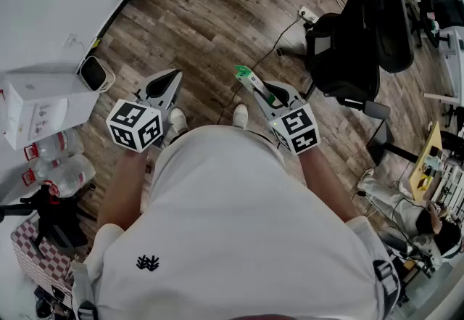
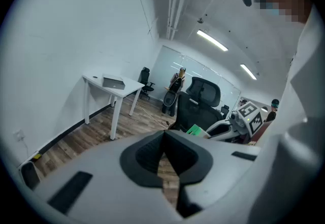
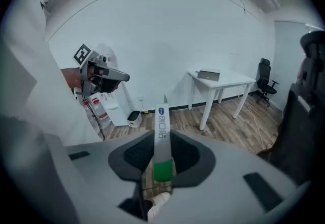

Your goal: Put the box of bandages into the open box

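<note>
Looking steeply down, we see the right gripper (image 3: 162,147) with its jaws clenched on the box of bandages (image 3: 161,119) — a slim white-and-green carton held edge-on above the wooden floor (image 1: 203,14). The left gripper (image 2: 163,153) has its jaws pressed together, nothing between them. A white box (image 1: 43,104) stands at our left beside water bottles (image 1: 64,173) — possibly the open box, though we cannot tell.

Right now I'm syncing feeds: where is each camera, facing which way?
Head view: on the head, facing down at the floor; shirt, left gripper, right gripper.
Left gripper view: on that gripper, facing the desk; its fingers shut.
Right gripper view: on that gripper, facing the wall; fingers clamp the bandage box.
Gripper views share the desk.
</note>
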### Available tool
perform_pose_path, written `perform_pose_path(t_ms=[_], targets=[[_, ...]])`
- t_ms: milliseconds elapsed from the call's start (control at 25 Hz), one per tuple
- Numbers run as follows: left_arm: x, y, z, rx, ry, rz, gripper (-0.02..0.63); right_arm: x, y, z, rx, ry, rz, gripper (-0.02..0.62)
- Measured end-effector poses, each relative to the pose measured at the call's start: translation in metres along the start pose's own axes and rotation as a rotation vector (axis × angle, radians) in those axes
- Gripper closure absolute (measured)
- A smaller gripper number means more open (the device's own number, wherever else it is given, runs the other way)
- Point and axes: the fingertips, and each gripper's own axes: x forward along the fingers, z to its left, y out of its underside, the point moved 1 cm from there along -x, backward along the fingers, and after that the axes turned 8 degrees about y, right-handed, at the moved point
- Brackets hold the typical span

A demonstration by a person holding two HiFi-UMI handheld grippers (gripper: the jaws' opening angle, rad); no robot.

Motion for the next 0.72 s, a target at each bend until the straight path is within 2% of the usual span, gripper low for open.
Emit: perform_pose_path(t_ms=[160, 440, 560, 720], targets=[[0.044, -0.003, -0.041, 0.02, 0.014, 0.017, 0.6, -0.021, 0.028, -0.038, 0.005, -0.007, 0.014, 0.503], [0.091, -0.001, -0.085, -0.001, -0.018, 0.054, 0.6, -0.038, 0.058, -0.088, 0.018, -0.046, 0.019, 0.503], [0.094, -0.004, -0.081, -0.005, -0.029, 0.074, 0.6, -0.026, 0.055, -0.101, 0.044, -0.054, 0.023, 0.503], [0.095, -0.01, -0.054, -0.008, -0.028, 0.076, 0.6, -0.001, 0.036, -0.112, 0.089, -0.036, 0.021, 0.503]])
